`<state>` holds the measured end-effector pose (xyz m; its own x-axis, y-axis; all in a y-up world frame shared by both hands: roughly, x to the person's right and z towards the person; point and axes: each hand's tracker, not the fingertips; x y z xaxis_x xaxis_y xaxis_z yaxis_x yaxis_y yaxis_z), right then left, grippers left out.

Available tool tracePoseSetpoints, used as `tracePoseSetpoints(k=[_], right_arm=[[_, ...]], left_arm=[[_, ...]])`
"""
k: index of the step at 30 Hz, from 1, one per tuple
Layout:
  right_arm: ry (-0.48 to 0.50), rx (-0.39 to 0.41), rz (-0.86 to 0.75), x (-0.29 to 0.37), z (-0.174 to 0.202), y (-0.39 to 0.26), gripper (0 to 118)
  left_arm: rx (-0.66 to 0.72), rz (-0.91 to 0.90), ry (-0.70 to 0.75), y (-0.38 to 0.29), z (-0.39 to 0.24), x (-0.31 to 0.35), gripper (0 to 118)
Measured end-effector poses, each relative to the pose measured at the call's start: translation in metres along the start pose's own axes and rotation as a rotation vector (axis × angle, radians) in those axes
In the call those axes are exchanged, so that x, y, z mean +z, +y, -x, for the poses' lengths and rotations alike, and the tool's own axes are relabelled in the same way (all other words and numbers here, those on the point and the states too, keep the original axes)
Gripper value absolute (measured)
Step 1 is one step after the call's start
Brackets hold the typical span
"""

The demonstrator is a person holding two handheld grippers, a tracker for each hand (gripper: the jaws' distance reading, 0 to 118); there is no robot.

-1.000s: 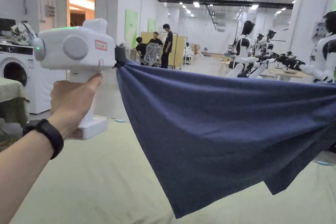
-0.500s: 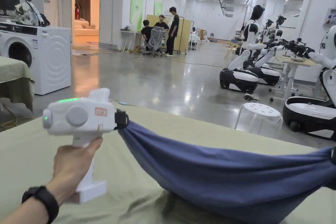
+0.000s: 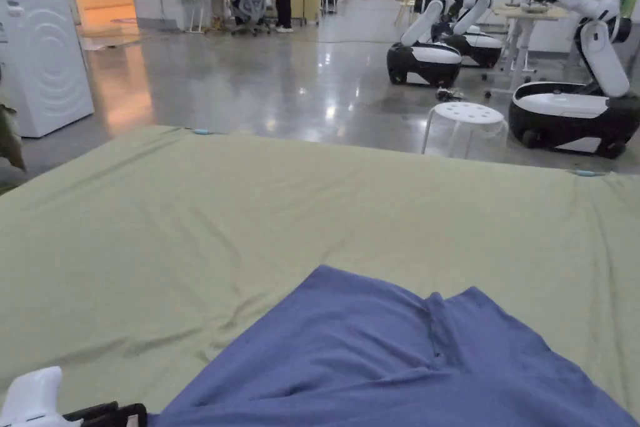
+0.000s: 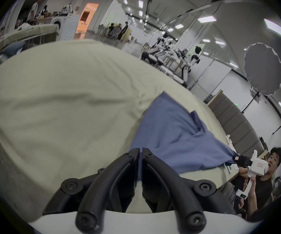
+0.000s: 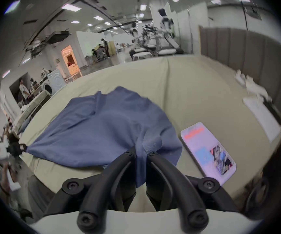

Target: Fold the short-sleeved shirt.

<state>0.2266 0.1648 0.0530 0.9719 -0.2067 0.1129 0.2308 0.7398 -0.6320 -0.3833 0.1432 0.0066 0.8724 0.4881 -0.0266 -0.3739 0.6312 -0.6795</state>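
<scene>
Laying the shirt (image 3: 400, 353) flat on the table (image 3: 187, 228), both hand-held grippers, left (image 4: 140, 150) and right (image 5: 140, 150), clamp its corners; next I smooth it.

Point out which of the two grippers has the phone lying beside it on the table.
The right gripper: the phone lies on the green table cover just beside it, while the left gripper has bare cover around it.
</scene>
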Motion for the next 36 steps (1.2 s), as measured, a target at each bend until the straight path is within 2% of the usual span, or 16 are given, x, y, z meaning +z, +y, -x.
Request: tracePoseSetpoints(k=[2,6,7,8,10,11,13,16,18,25,27,28,29,31,32,36], right_arm=[[-0.021,-0.035,0.009,0.002,-0.006,-0.012,10],[-0.003,0.015,0.051,-0.007,-0.010,-0.023,11],[-0.027,0.036,0.052,-0.008,-0.009,-0.023,17],[-0.046,0.049,0.052,-0.008,-0.010,-0.022,32],[-0.042,0.042,0.050,-0.009,-0.018,-0.020,42],[-0.011,0.015,0.047,-0.007,-0.022,-0.018,50],[0.088,-0.046,0.036,0.001,-0.031,-0.014,68],[0.121,-0.124,-0.032,0.022,-0.038,-0.010,66],[0.092,-0.080,-0.149,0.046,-0.031,-0.007,66],[0.015,0.234,-0.480,0.098,0.031,0.012,66],[0.007,0.276,-0.526,0.098,0.046,0.016,62],[0.027,0.277,-0.517,0.097,0.049,0.018,55],[0.051,0.280,-0.514,0.095,0.053,0.020,38],[0.078,0.282,-0.497,0.090,0.062,0.018,11],[0.078,0.286,-0.491,0.088,0.065,0.017,0],[0.090,0.294,-0.433,0.082,0.082,0.016,0]], left_arm=[[0.015,-0.009,0.008,-0.015,0.009,-0.001,5],[0.000,-0.001,0.001,-0.029,0.008,-0.004,5],[-0.013,-0.002,0.004,-0.028,0.006,-0.003,5],[-0.038,-0.006,0.008,-0.026,0.002,-0.003,11],[-0.124,-0.044,0.045,-0.024,-0.011,0.002,39],[-0.169,-0.076,0.062,-0.024,-0.013,0.009,44],[-0.266,-0.137,0.070,-0.023,-0.032,0.023,45],[-0.332,-0.261,0.092,-0.025,-0.051,0.050,45],[-0.365,-0.352,0.101,-0.029,-0.072,0.072,45],[-0.486,-0.561,0.173,-0.043,-0.136,0.120,45],[-0.472,-0.579,0.162,-0.044,-0.143,0.126,41],[-0.472,-0.585,0.152,-0.045,-0.146,0.128,34],[-0.482,-0.603,0.132,-0.047,-0.150,0.130,16],[-0.502,-0.606,0.150,-0.049,-0.159,0.131,13],[-0.515,-0.605,0.171,-0.049,-0.161,0.133,3],[-0.523,-0.583,0.188,-0.047,-0.165,0.134,2]])
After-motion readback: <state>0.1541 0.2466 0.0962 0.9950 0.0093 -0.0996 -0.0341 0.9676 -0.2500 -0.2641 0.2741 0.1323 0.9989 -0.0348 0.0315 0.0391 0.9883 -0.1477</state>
